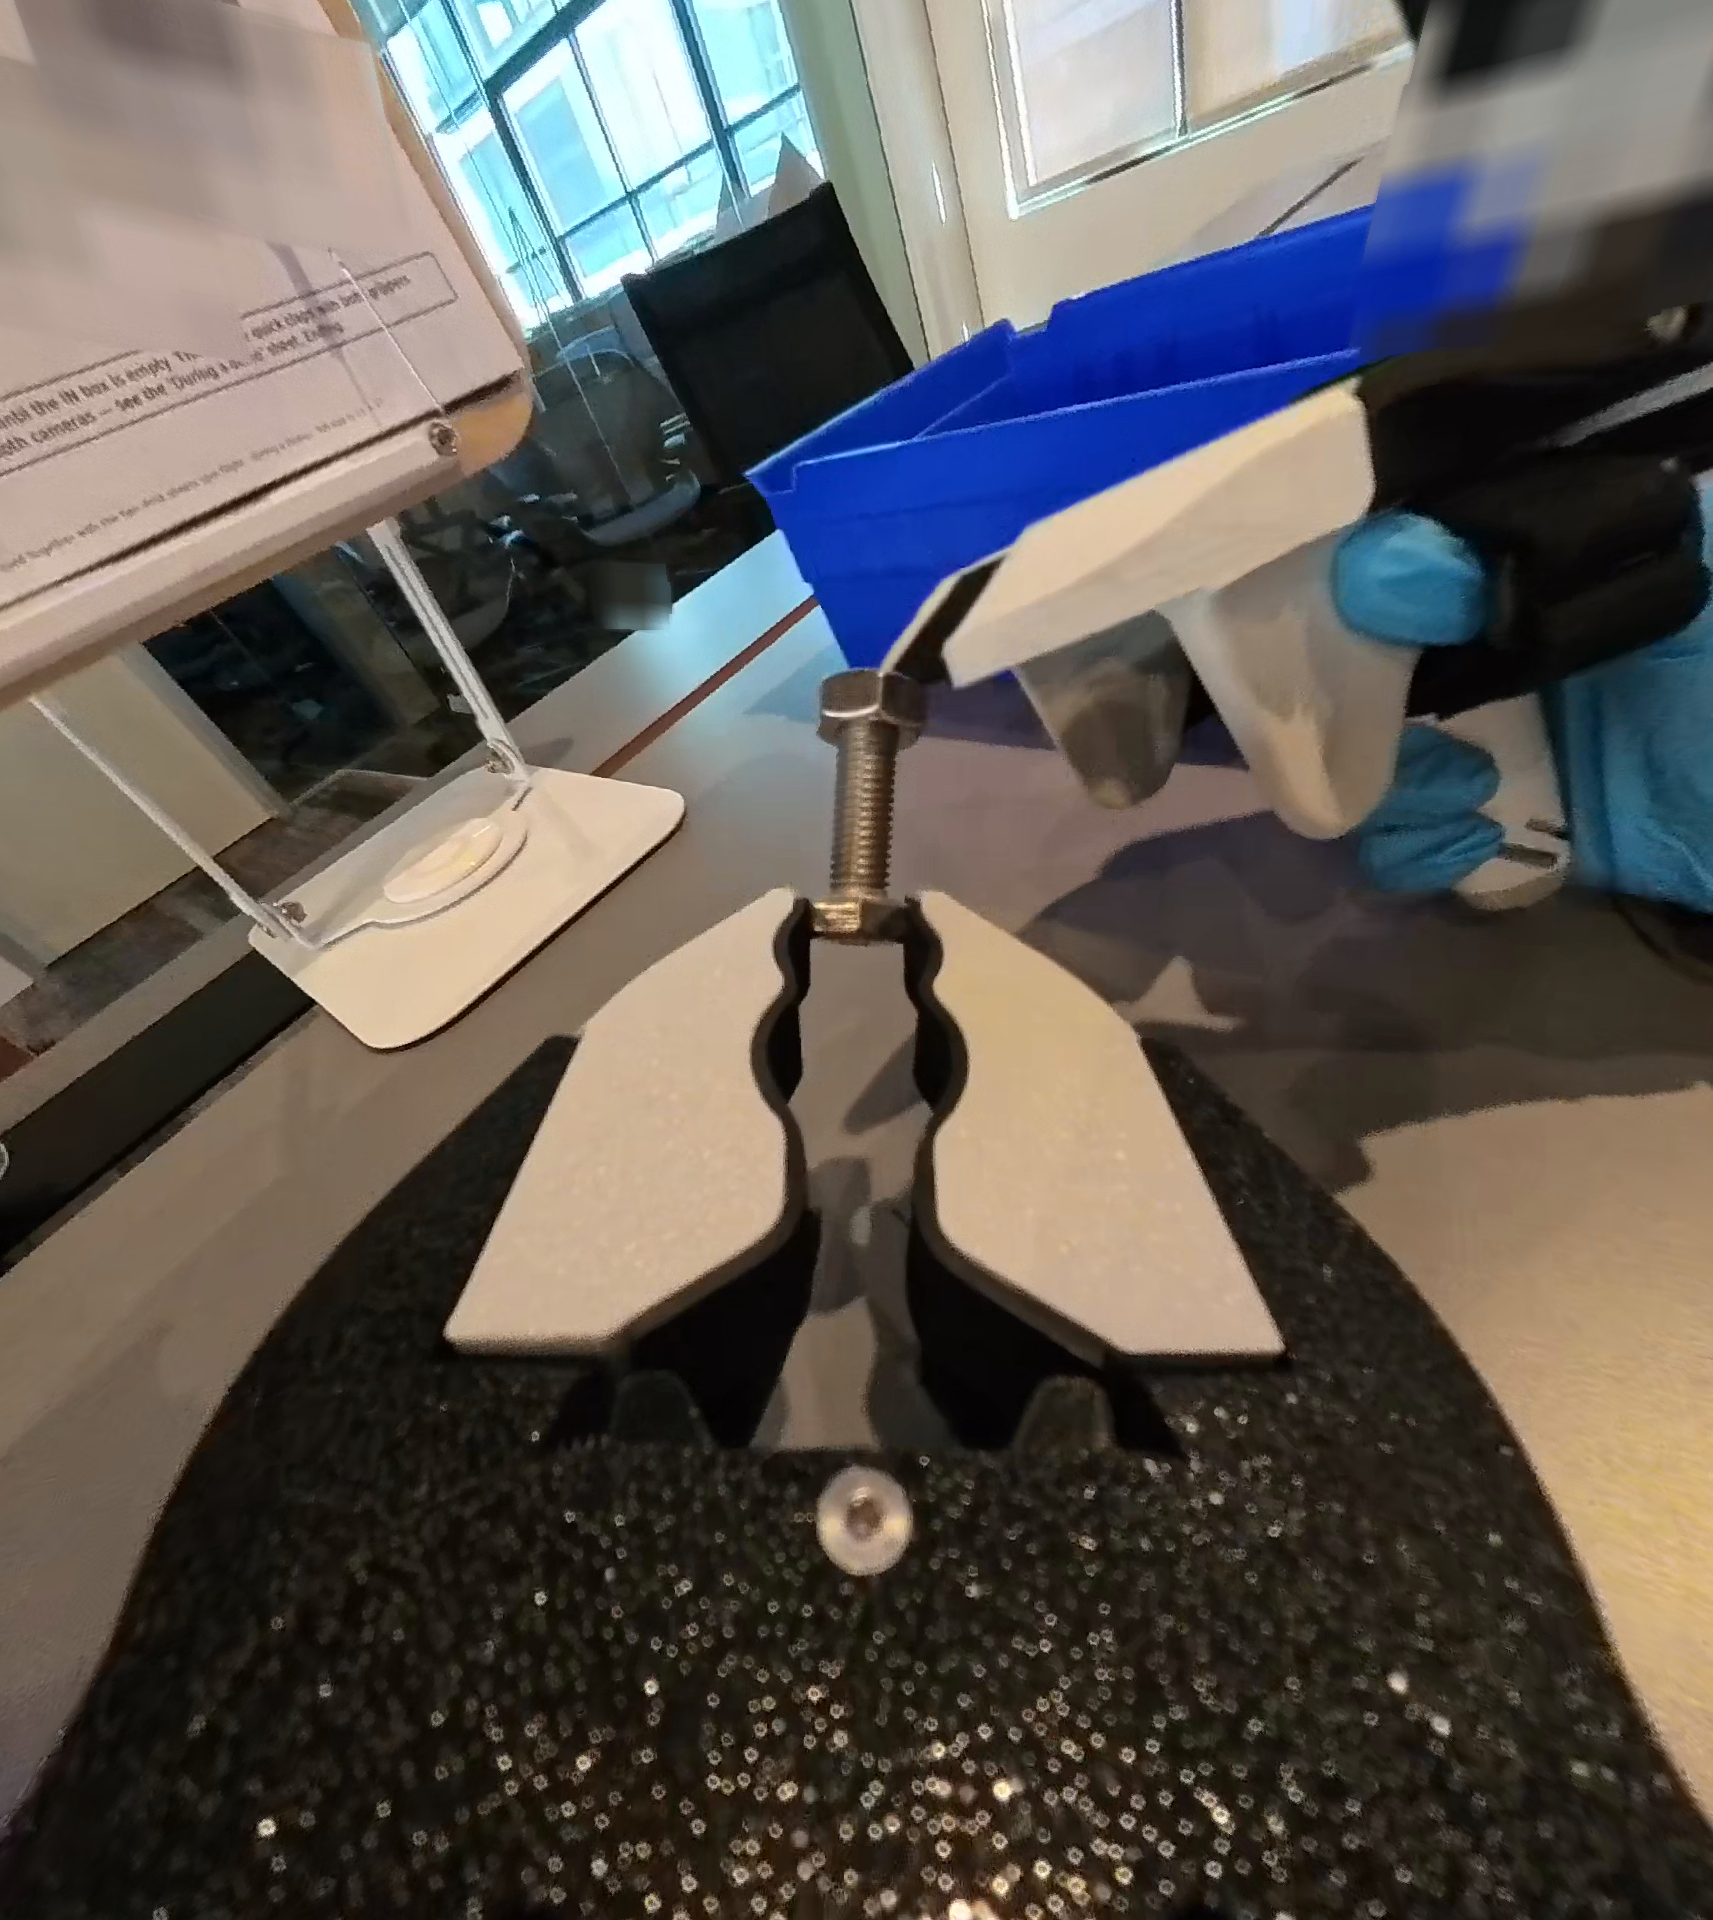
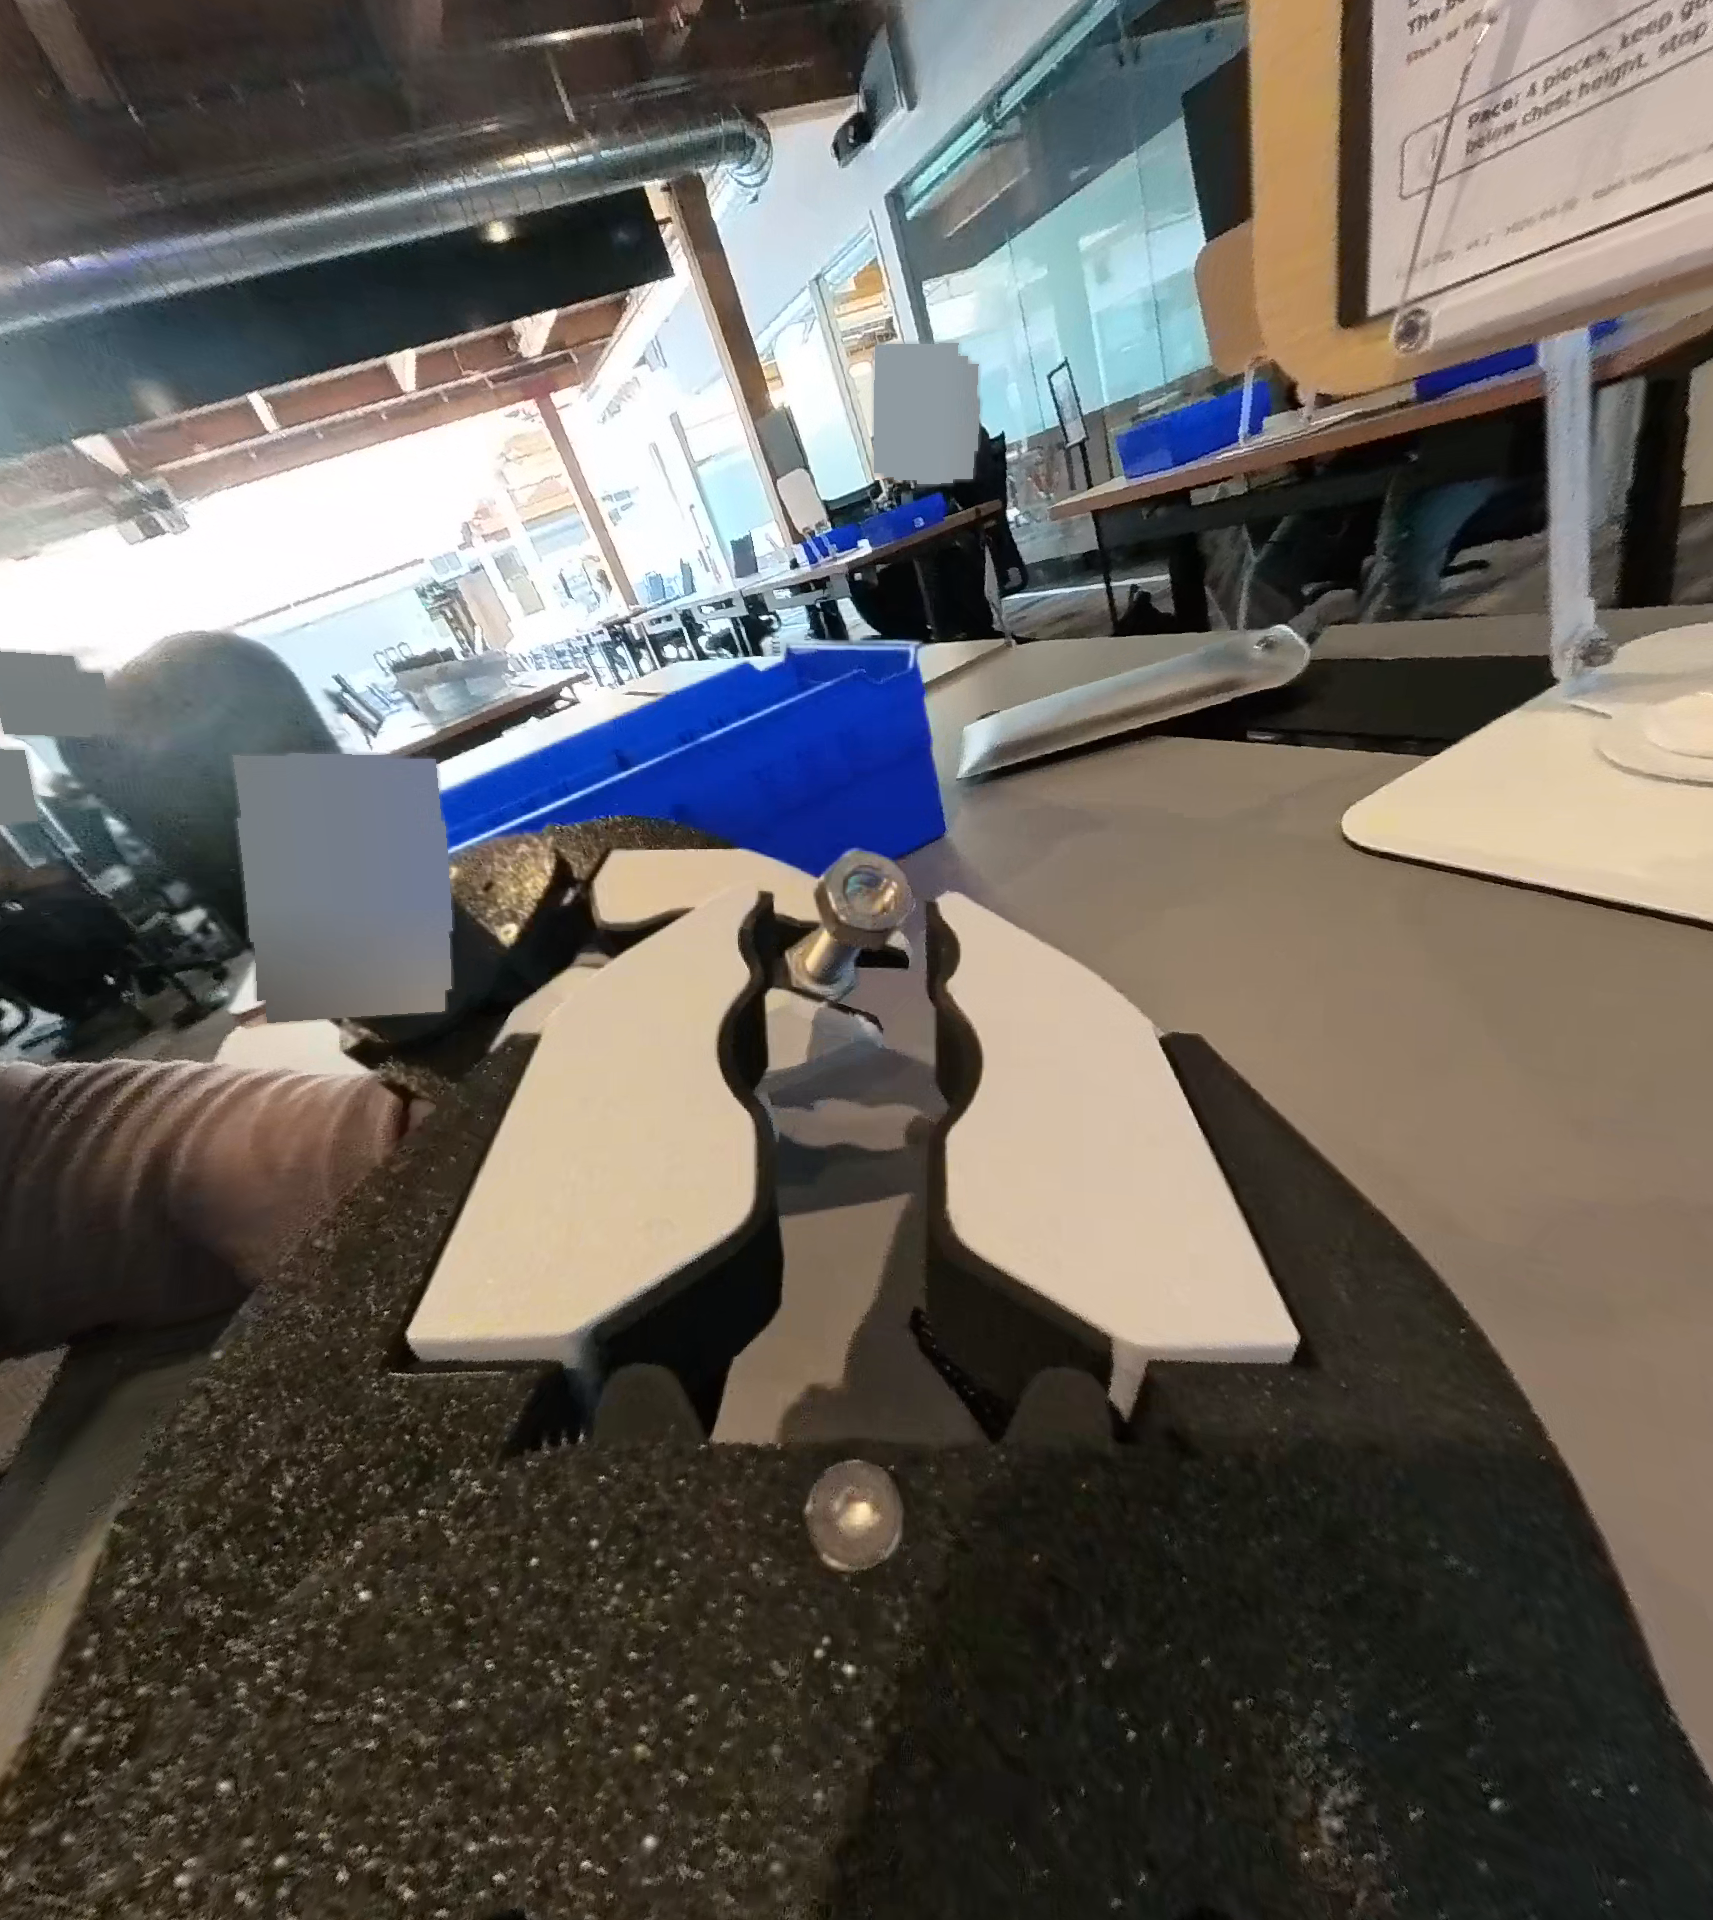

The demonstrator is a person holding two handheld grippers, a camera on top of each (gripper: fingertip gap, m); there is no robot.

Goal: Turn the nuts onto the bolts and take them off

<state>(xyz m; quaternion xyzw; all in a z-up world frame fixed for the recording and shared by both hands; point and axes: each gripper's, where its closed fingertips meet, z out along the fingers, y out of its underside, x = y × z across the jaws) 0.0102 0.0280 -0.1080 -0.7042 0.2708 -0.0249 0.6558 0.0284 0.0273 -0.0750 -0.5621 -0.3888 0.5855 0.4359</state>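
A steel bolt (image 1: 860, 805) stands upright, threads up, over the grey table (image 1: 1454, 1195). My left gripper (image 1: 857, 923) is shut on its hex head at the fingertips. A hex nut (image 1: 873, 698) sits on the bolt's top end. My right gripper (image 1: 1008, 707) comes in from the right, and one black-padded fingertip is right beside the nut. In the right wrist view my right gripper (image 2: 847, 914) is open, with the nut (image 2: 862, 896) between its tips and small gaps showing on both sides. The bolt (image 2: 821, 958) slants down to the left gripper (image 2: 665, 883) behind it.
A blue bin (image 1: 935, 499) stands behind the bolt and also shows in the right wrist view (image 2: 727, 748). A sign stand's white base (image 1: 478, 883) (image 2: 1610, 831) is at the side. A metal scoop (image 2: 1132, 707) lies farther back. A blue-gloved hand (image 1: 1662, 675) holds the right gripper.
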